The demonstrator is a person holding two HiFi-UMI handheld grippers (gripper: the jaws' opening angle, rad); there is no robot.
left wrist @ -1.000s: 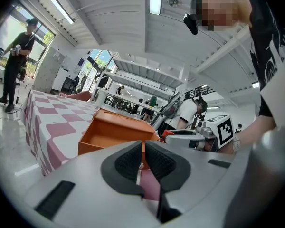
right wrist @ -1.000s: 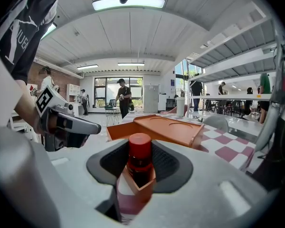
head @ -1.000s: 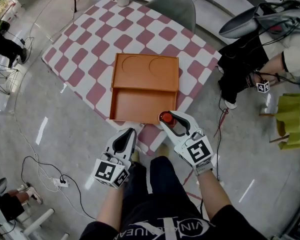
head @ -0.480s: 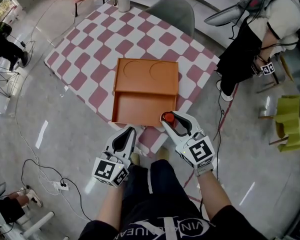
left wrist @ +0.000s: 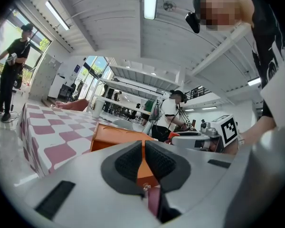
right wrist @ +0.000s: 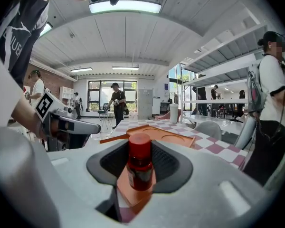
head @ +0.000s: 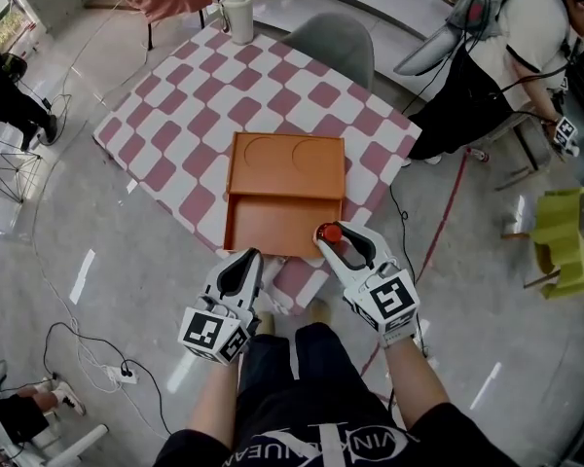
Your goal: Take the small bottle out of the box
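**Small bottle held at the box's near corner**

The right hand-held gripper (head: 331,238) reaches forward and clamps the red-capped small bottle (right wrist: 139,167) upright between its pads. It is above the near right corner of the orange box (head: 282,178) on the checkered bench (head: 175,125). Beside it, the left hand-held gripper (head: 245,261) points forward, its pads closed and empty.
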